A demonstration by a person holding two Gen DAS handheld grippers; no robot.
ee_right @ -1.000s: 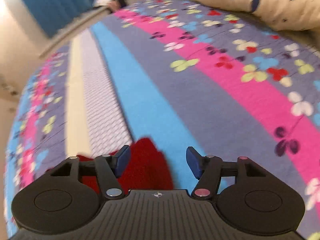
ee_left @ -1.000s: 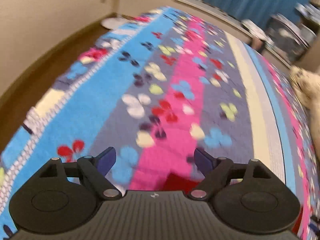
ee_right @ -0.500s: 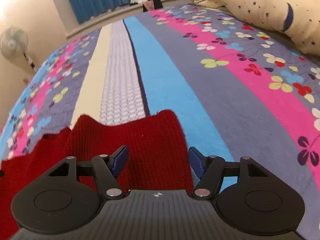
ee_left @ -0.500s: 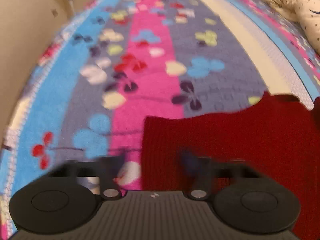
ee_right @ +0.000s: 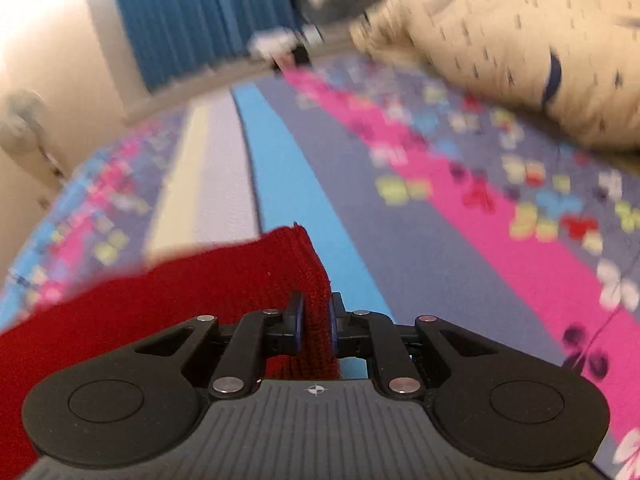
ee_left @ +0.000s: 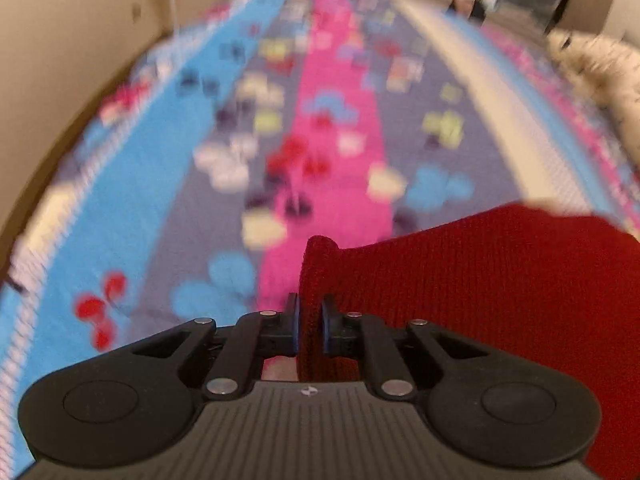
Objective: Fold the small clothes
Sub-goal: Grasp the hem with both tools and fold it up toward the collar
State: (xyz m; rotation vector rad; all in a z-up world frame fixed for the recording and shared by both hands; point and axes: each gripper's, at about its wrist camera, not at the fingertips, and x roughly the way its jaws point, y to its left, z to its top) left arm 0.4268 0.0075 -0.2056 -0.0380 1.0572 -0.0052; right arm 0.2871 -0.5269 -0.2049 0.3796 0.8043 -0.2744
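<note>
Your left tool (ee_left: 309,322) is clamped on the near left corner of a red knit (ee_left: 500,280), its blue pads (ee_left: 294,322) pressing a bunched fold of the fabric between them, jaws closing the last bit of the way. Your right tool (ee_right: 315,322) has come down to its tightest on the opposite corner of the same knit (ee_right: 180,300), a thick ribbed edge standing up between its fingers (ee_right: 297,320). The garment lies on a bed (ee_left: 340,128) covered in a spread of blue, grey, pink and cream stripes printed with clover-like flowers; in the left wrist view the red cloth runs off to the right from your grip, and in the right wrist view it runs off to the left, so it spans the gap between your two tools. The corner in each tool is lifted and puckered, while the rest sits lower toward the spread; how flat it lies is hard to judge through the blur. Beyond your right tool, a cream pillow (ee_right: 520,48) with small dark marks rests at the far right of the bed, well apart from the knit. A blue curtain (ee_right: 192,12) hangs behind, and a fan (ee_right: 22,120) stands at the far left by the wall.
</note>
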